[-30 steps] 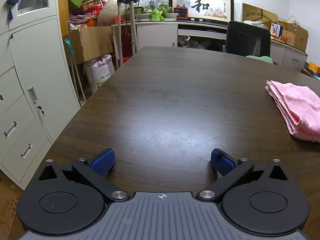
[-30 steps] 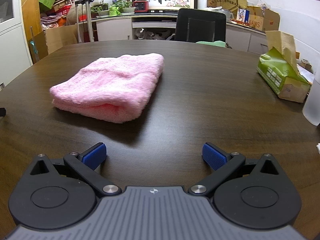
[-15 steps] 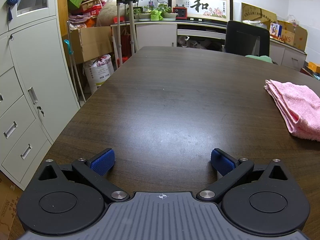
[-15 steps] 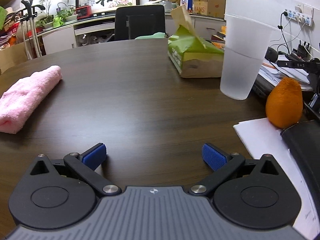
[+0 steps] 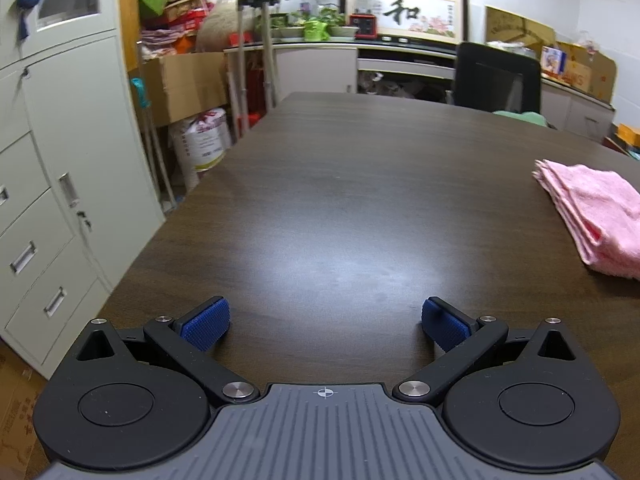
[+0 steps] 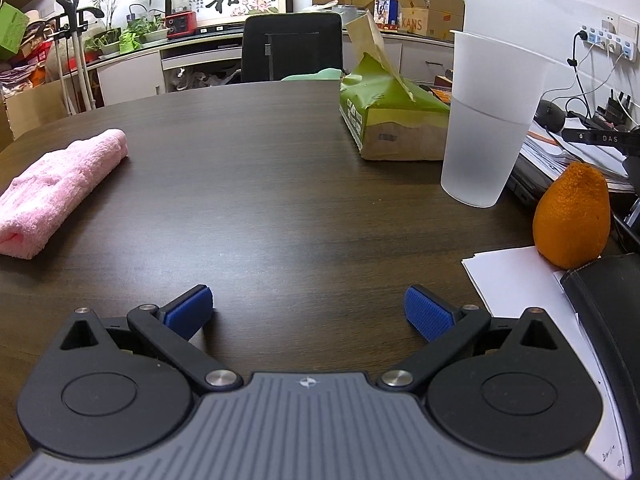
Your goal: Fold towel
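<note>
The towel lay folded in several layers on the dark table. No gripper touched it. In the left wrist view it sat toward the table's right side, stacked edges facing the camera; in the right wrist view the same towel sat toward the left, its rolled fold nearest the lens.

The left gripper was low over the table, well left of the towel. Its jaws stood wide apart and held nothing; bare tabletop showed between the blue pads.

The right gripper was low over the table, well right of the towel. Its jaws also stood wide and held nothing. Its blue pads were clear of all objects.

Right of the towel, across open tabletop, stood a frosted cup, upright. A green tissue pack lay just behind the cup, paper flap raised. An orange sat right of the cup and nearer the camera, at the edge of white paper.

Beyond the towel, at the table's far edge, stood a black chair. Left of the table, well away from the towel, stood grey cabinets.
</note>
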`<act>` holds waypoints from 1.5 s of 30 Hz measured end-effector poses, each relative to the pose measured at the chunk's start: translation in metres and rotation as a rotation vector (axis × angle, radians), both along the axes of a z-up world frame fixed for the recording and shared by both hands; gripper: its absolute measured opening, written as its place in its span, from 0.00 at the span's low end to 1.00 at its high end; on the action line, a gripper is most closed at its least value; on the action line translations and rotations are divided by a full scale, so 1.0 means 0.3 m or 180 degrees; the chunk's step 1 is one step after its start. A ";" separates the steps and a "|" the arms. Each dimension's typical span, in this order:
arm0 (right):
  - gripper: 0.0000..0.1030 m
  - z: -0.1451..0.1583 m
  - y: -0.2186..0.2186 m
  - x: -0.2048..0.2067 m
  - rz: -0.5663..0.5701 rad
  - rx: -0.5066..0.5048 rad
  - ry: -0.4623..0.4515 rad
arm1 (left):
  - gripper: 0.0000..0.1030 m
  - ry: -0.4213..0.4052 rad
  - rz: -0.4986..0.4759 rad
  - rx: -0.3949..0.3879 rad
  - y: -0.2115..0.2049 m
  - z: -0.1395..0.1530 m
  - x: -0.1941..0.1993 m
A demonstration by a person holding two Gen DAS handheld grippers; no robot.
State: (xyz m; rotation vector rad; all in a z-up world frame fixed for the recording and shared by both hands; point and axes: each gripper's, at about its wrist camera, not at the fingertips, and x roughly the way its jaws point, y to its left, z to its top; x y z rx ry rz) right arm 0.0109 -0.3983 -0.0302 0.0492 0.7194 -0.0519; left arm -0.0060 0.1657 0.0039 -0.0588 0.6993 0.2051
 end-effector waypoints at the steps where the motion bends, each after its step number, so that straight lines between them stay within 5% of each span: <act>1: 1.00 0.001 -0.006 0.001 -0.0009 -0.0002 0.0000 | 1.00 0.0000 0.0004 -0.0001 0.004 0.000 0.000; 45: 1.00 0.002 -0.048 0.003 -0.0146 -0.0014 0.0002 | 1.00 0.0002 0.0050 0.0005 0.074 -0.003 -0.025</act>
